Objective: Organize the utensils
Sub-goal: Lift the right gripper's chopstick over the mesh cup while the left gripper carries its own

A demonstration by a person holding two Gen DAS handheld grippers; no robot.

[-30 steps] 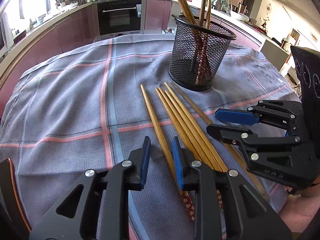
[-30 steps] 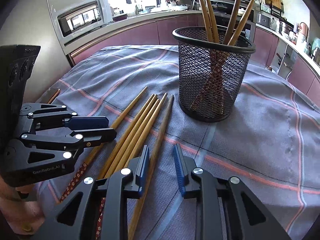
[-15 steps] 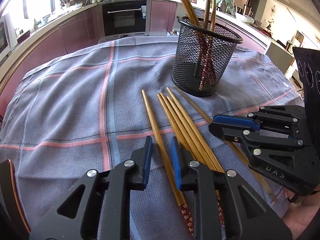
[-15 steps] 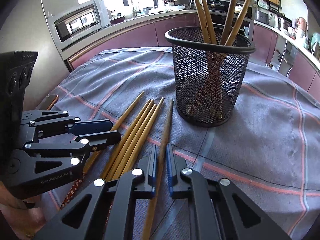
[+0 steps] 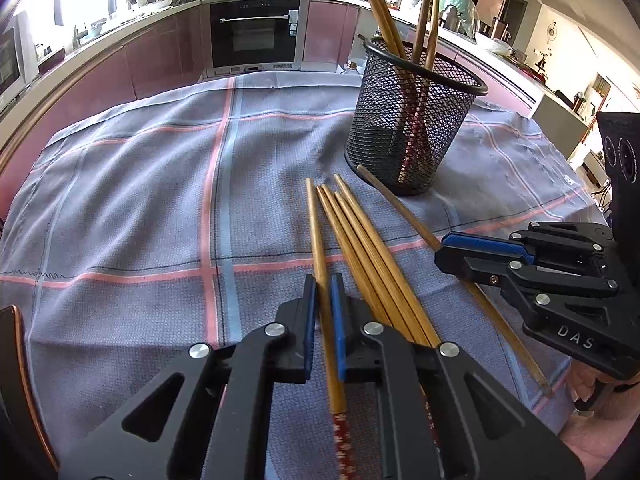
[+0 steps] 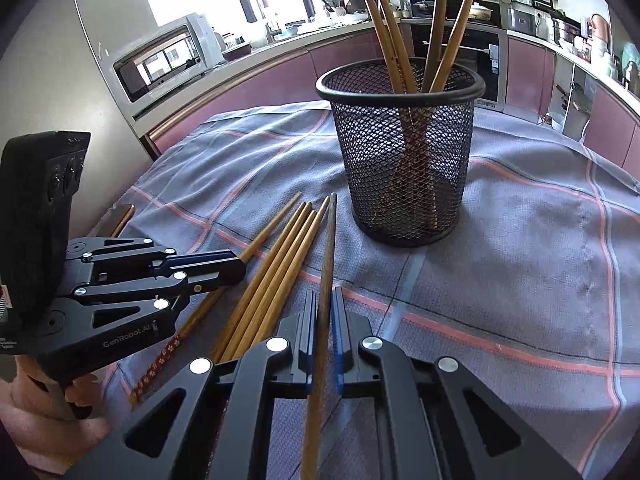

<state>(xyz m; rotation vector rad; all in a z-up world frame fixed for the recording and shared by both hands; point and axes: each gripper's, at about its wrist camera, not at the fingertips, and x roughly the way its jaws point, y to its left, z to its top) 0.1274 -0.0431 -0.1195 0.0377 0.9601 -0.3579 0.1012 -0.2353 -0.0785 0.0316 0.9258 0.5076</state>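
Observation:
A black mesh cup (image 5: 412, 128) (image 6: 400, 160) stands on the cloth with several chopsticks upright in it. In front of it several loose bamboo chopsticks (image 5: 360, 232) (image 6: 276, 264) lie side by side. My left gripper (image 5: 322, 292) (image 6: 236, 268) has its jaws closing on the leftmost chopstick (image 5: 314, 224), and the blue pads press its sides. My right gripper (image 6: 324, 300) (image 5: 448, 252) is shut on the darker rightmost chopstick (image 6: 330, 240) (image 5: 400, 208), which points toward the cup's foot. Both chopsticks still lie on the cloth.
A grey-blue checked cloth (image 5: 160, 200) covers the round table. A dark copper-edged object (image 5: 16, 360) lies at the near left edge. A person's hand (image 6: 32, 412) holds the left gripper's handle. Kitchen counters and an oven (image 5: 256, 32) ring the table.
Both grippers went from open over the chopsticks to shut: the right on the rightmost chopstick first, then the left on the leftmost. Neither hand shifted much.

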